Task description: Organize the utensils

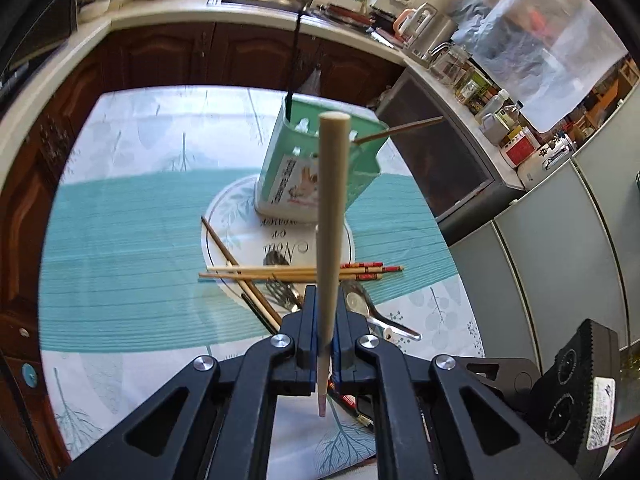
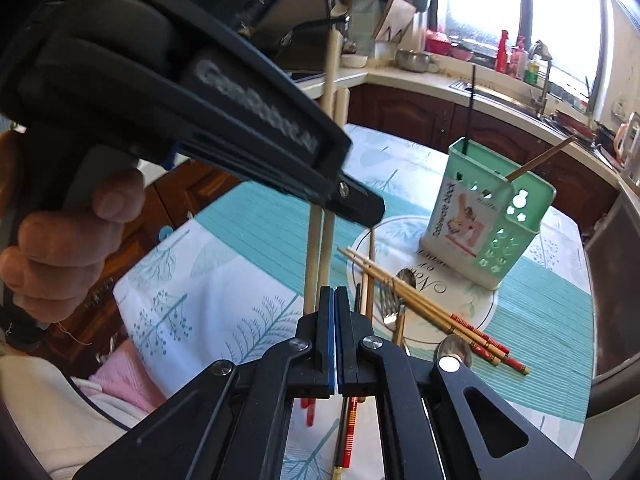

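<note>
Between the left gripper's pressed jaws a pale chopstick is pinched, standing nearly upright. Right gripper jaws meet with nothing between them. Beyond, loose chopsticks and spoons lie across a round mat mid-table; behind them a green holder stands on the mat's far part.

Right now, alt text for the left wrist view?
The left gripper is shut on a pale chopstick that points up toward a green utensil holder standing on a white plate. More chopsticks and metal cutlery lie across the plate.
</note>
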Demonstrator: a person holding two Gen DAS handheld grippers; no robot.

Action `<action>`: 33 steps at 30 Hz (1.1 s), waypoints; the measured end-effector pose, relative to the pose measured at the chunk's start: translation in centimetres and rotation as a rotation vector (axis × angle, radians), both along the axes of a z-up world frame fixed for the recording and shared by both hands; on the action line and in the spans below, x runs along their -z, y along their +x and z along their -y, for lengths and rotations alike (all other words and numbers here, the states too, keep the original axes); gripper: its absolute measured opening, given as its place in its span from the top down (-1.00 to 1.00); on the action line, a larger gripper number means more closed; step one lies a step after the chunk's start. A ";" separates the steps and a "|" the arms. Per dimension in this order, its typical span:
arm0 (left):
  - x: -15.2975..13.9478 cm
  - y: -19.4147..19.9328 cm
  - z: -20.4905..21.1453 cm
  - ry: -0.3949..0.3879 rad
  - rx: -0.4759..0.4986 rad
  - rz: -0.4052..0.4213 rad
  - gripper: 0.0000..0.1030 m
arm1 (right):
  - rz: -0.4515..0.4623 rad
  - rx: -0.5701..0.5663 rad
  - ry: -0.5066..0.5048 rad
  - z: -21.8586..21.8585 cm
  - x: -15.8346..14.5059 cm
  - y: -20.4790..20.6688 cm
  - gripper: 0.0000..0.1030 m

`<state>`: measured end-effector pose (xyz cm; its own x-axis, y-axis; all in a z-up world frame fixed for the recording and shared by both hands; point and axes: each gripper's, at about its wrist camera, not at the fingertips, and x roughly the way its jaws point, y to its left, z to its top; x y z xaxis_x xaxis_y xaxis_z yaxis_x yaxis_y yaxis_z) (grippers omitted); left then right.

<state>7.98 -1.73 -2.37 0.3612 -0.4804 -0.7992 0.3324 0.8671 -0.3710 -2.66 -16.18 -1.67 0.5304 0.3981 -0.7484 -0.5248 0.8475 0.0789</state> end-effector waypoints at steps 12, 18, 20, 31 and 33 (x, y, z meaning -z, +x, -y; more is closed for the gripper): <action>-13.0 1.5 3.5 0.147 -0.009 0.277 0.95 | -0.035 0.187 0.139 5.0 -2.6 2.6 1.00; -18.1 4.1 5.4 0.188 -0.059 0.433 0.95 | -0.112 0.387 0.265 10.0 -3.4 7.7 0.99; -19.3 5.3 5.9 0.187 -0.082 0.483 0.95 | -0.112 0.422 0.297 11.4 -3.7 9.0 0.99; -16.5 13.8 9.7 0.175 -0.126 0.530 0.95 | -0.148 0.479 0.312 14.1 -0.8 13.4 0.99; -14.5 14.9 10.1 0.162 -0.124 0.509 0.95 | -0.160 0.483 0.302 14.2 0.3 14.0 0.99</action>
<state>22.85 -11.84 12.15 0.7679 -0.2945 -0.5689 0.3265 0.9440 -0.0480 11.39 -30.36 -1.98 0.5948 0.3476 -0.7248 -0.0466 0.9151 0.4006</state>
